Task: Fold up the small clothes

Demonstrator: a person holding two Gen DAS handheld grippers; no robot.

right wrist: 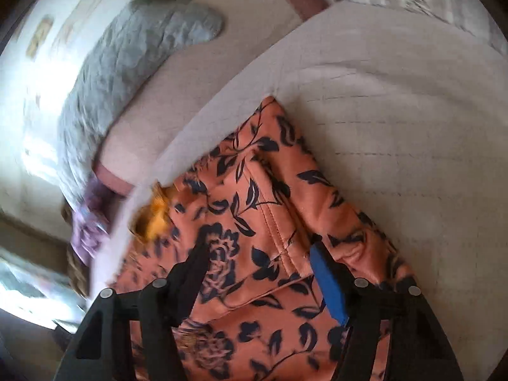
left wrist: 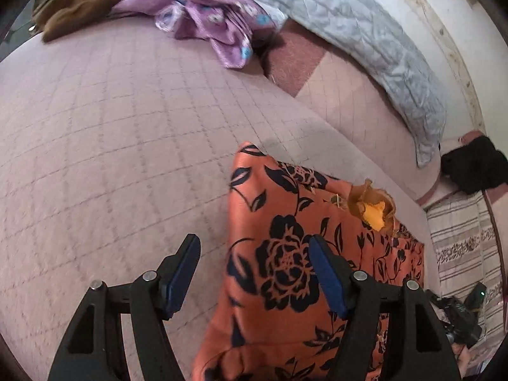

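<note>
An orange garment with a black flower print [left wrist: 285,260] lies on the pale quilted bed cover [left wrist: 111,146], with a small yellow-orange frill [left wrist: 373,208] at its far edge. My left gripper [left wrist: 254,247] is open above the garment's left edge, one finger over the cover and one over the cloth. In the right wrist view the same garment [right wrist: 254,216] lies partly folded with a stitched hem showing. My right gripper [right wrist: 258,254] is open just above it, fingers on either side of the hem. Neither holds anything.
A purple patterned cloth [left wrist: 209,22] and a brown garment [left wrist: 82,3] lie at the far end of the bed. A grey quilted pillow [left wrist: 365,50] lies along the wall. A black cloth [left wrist: 476,168] and a striped cover [left wrist: 460,247] are at the right.
</note>
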